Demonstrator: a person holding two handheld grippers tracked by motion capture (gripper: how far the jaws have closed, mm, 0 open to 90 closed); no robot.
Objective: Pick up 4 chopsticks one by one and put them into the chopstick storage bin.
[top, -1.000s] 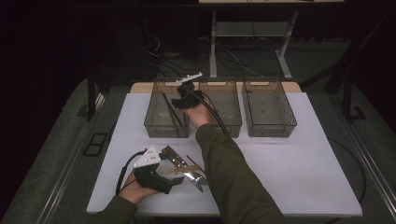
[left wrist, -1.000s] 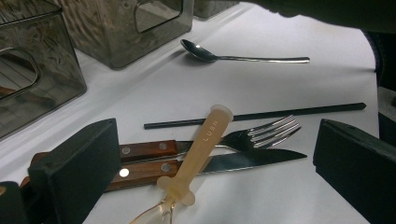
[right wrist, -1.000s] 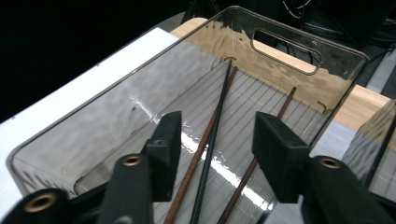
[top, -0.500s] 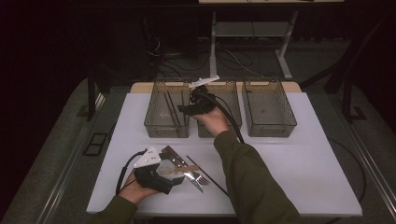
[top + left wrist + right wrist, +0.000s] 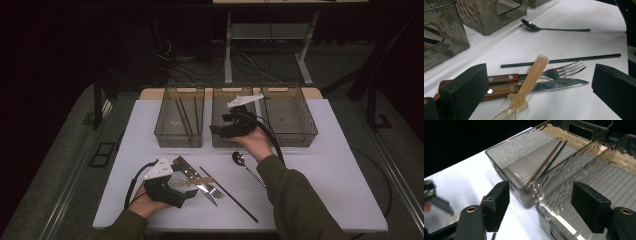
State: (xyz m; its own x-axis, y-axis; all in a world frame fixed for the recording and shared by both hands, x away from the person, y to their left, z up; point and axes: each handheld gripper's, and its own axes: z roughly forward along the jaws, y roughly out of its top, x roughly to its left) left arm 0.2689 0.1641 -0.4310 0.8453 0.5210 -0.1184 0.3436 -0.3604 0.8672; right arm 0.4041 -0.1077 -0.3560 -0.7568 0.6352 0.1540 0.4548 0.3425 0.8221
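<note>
**Amber spoon handle between my left jaws**

Translucent amber spoon lies across the knife and fork, handle running away from me, centred ahead of my left gripper. Left jaws wide apart, gripping nothing. My right gripper, jaws just opening and empty, hangs farther off over the middle bin. Left is nearer.

My high camera looks down on the desk; each tongs camera peers closely past its jaws, sharing the left bin.
</note>
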